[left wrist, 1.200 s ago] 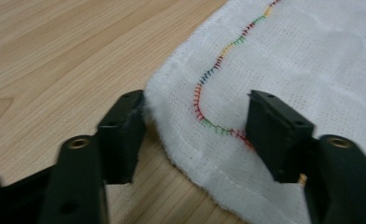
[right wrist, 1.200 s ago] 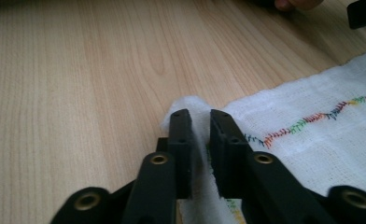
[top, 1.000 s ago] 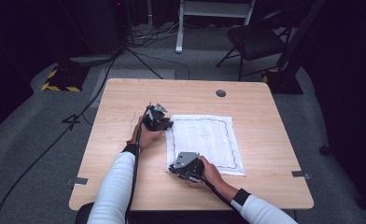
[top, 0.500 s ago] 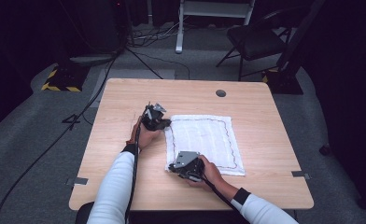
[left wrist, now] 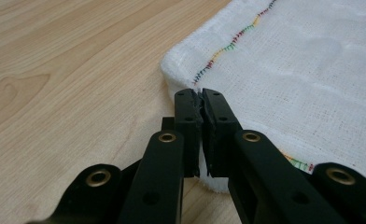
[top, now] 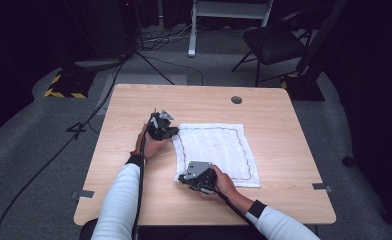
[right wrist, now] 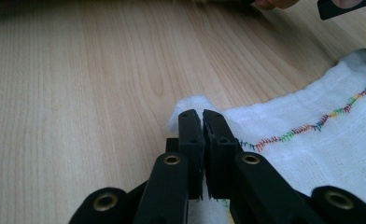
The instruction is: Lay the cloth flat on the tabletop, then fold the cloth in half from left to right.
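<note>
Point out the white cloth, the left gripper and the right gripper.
white cloth (top: 216, 150): high view, middle of the fabric.
left gripper (left wrist: 200, 95): left gripper view, between its fingertips.
right gripper (right wrist: 202, 115): right gripper view, between its fingertips.

table (top: 284, 150): light wood, round dark grommet (top: 236, 100) near far edge
chair (top: 274, 45): dark, beyond the far right corner
floor (top: 44, 145): grey carpet, black cables (top: 84, 130) trailing at left
block (top: 64, 86): yellow-black striped edge, far left
frame (top: 229, 12): white, far centre

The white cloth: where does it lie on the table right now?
In the high view, the white cloth lies flat mid-table, left gripper pinching its far-left corner, right gripper its near-left corner.
</note>
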`<state>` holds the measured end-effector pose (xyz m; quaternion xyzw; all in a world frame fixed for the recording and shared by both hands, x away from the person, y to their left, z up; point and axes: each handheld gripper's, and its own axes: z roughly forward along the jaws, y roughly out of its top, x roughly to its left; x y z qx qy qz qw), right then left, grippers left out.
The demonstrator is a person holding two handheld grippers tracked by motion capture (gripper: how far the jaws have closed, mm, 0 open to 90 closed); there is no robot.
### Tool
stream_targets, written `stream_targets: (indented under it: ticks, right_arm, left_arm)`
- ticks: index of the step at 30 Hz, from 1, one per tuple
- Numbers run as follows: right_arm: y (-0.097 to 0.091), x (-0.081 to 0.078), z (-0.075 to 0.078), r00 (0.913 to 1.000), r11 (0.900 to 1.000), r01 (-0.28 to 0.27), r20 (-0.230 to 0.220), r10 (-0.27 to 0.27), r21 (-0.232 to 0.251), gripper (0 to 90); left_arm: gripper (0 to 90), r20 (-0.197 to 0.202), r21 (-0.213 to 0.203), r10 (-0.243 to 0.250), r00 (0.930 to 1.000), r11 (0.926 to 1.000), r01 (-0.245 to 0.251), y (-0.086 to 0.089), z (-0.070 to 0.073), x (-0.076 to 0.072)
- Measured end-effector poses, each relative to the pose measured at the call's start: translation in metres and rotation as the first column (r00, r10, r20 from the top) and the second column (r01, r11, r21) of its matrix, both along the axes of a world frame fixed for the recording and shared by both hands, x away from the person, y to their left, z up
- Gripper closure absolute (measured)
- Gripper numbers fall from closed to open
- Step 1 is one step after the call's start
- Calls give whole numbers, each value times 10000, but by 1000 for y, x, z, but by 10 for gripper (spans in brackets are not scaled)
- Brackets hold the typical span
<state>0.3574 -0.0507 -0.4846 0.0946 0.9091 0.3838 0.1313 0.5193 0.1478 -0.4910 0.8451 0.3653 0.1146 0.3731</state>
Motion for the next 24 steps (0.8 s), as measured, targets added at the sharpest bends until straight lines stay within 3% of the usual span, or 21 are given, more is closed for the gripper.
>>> stream_targets:
  ticks: [6, 15, 24]
  right_arm:
    - [5, 1, 2, 9999, 9999, -170, 24, 170, 27, 873]
    - [10, -1, 10, 9995, 9993, -269, 175, 265, 261, 873]
    - [9, -1, 15, 9993, 9992, -159, 347, 146, 361, 873]
  left_arm:
    - [855, 48, 146, 80, 10000, 9999, -81, 6, 0, -4]
    - [855, 171, -20, 305, 9994, 9995, -305, 14, 5, -6]
    - [855, 350, -123, 211, 9992, 9997, -207, 16, 12, -7]
